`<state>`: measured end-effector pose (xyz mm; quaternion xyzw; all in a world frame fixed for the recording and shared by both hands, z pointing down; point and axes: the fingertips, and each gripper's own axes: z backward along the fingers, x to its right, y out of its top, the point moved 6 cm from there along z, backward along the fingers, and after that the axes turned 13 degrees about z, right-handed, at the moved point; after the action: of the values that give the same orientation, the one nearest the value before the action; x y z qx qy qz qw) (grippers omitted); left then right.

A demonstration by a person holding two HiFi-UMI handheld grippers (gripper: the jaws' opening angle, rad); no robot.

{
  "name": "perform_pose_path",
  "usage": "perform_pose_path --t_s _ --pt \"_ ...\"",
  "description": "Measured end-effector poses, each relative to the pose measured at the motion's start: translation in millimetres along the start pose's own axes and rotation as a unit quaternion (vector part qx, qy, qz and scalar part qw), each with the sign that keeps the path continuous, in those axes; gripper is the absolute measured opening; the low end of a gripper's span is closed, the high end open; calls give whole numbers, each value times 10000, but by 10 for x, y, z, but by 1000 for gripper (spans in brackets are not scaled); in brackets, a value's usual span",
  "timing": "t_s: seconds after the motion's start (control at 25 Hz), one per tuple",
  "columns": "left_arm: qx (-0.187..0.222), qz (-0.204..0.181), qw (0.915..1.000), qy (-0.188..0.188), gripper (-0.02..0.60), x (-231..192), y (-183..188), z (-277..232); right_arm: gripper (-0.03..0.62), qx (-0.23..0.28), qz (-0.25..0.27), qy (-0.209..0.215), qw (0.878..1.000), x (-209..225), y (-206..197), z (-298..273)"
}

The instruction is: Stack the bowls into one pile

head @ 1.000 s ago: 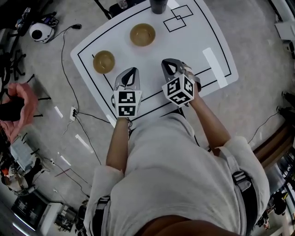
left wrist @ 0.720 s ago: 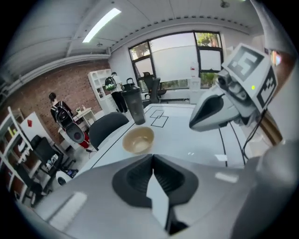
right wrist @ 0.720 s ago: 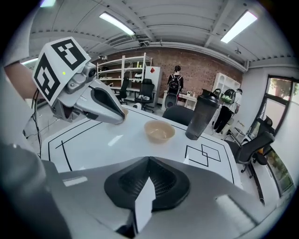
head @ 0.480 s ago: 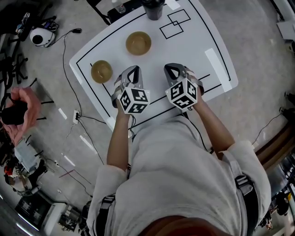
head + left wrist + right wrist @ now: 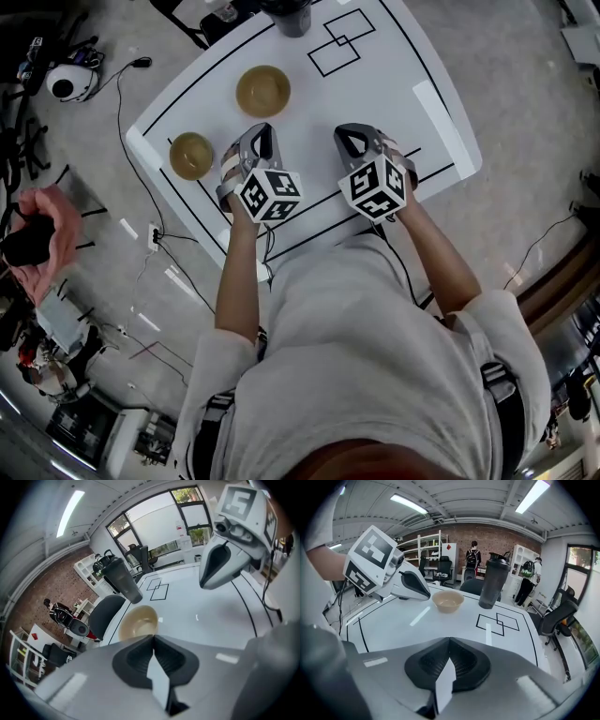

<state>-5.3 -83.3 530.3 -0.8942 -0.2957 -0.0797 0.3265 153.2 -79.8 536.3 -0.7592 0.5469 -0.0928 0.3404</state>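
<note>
- Off the table at the far left, a pink cloth [image 5: 52, 225] lies on the floor among cables
- A smaller bowl [image 5: 191, 156] sits upright and empty near the left edge of the white table [image 5: 394, 84], inside the black border line
- The left gripper [image 5: 262, 133] hovers just to the right of that bowl without touching it, and tilts down toward the tabletop. Its jaws are pressed together with nothing between them
- A larger bowl [image 5: 263, 91] stands farther up the table, beyond the left gripper's tips. It is well apart from the smaller bowl, so the two are not stacked. In the left gripper view it shows just past the closed jaws, upright and empty
- A dark shaker bottle [image 5: 286, 14] stands upright at the far edge, near the larger bowl and a little to its right
- Two overlapping squares [image 5: 336, 42] are drawn in black on the tabletop, right of the bottle
- The right gripper [image 5: 349, 133] is level with the left one and apart from it, over the middle of the table. It points down and toward the far edge, with its jaws closed tight and holding nothing
- A white strip [image 5: 438, 111] lies flat on the table near its right edge
</note>
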Motion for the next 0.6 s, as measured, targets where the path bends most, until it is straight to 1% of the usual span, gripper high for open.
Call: perform_pose_path --t_s 0.04,0.08,0.2,0.4,0.6 --pt "-47 -74 10000 39 14 6 -10 -34 0 -25 -31 0 10000 11 -32 -10" --pt "-88 -148 9998 61 46 12 -14 -66 0 -53 -53 -1 10000 23 -58 -15" --pt "-160 -319 9993 57 91 33 6 -152 0 -117 -77 13 9999 56 -107 -14" --pt "-179 -523 9985 65 95 93 59 -268 0 -158 -79 32 9998 69 -160 2" --pt "-269 -847 9960 95 94 124 73 -417 0 -167 -50 28 9998 106 -171 18"
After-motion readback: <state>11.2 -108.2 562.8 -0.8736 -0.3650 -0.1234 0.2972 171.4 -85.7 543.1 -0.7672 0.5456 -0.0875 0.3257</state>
